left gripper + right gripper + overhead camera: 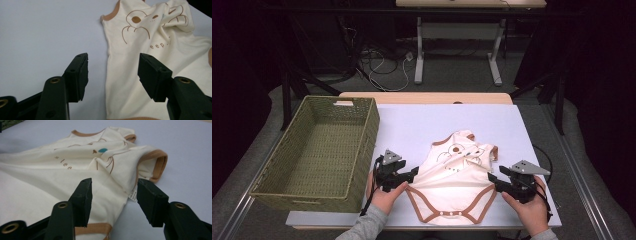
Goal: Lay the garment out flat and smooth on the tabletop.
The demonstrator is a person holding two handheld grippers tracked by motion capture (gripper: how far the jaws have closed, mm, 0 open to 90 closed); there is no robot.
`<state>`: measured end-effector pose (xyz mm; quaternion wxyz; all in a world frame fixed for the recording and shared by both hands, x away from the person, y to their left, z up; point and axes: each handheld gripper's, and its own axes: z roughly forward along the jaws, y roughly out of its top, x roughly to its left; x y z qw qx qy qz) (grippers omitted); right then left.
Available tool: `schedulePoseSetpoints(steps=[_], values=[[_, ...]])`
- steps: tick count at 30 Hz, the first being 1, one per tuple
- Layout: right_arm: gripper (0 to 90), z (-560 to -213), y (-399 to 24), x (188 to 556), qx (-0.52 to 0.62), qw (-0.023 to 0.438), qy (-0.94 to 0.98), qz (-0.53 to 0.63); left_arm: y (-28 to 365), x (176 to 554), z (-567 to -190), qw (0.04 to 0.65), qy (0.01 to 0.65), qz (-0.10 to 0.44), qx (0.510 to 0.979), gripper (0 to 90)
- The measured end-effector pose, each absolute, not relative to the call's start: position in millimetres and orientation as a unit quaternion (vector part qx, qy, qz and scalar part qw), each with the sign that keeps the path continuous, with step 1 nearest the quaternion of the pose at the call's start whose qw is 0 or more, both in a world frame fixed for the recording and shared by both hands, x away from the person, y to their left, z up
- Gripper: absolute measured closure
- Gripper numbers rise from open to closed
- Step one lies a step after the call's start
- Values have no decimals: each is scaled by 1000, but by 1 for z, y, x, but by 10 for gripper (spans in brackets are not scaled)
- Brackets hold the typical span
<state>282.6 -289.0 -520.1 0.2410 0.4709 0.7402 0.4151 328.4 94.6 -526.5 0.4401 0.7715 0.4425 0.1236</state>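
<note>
A cream baby bodysuit (457, 177) with brown trim and a bear print lies rumpled on the white table top (422, 125). My left gripper (413, 174) sits at its left edge, jaws apart. In the left gripper view the bodysuit (150, 50) lies below the left gripper (113, 75), its edge between the jaws and no pad touching it. My right gripper (491, 179) is at the garment's right edge. In the right gripper view the bodysuit (75, 170) and its care tag (132, 194) lie beneath the open right gripper (114, 200).
A large green woven basket (287, 192) stands empty at the table's left. Beyond the table's far edge are a desk frame (459, 50) and loose cables on the floor. Bare white surface lies behind the garment.
</note>
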Motion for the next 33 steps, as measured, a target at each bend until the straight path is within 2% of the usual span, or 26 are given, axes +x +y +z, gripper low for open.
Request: schedulePoseSetpoints(steps=[14, 22, 33], values=[[390, -508, -284, 299, 459, 250, 742, 421, 78, 355, -511, 459, 433, 131, 765, 339], [403, -504, -276, 316, 448, 264, 743, 421, 64, 375, -504, 480, 432, 113, 755, 339], [404, -507, -277, 337, 466, 274, 727, 422, 48, 407, -505, 476, 426, 131, 758, 330]])
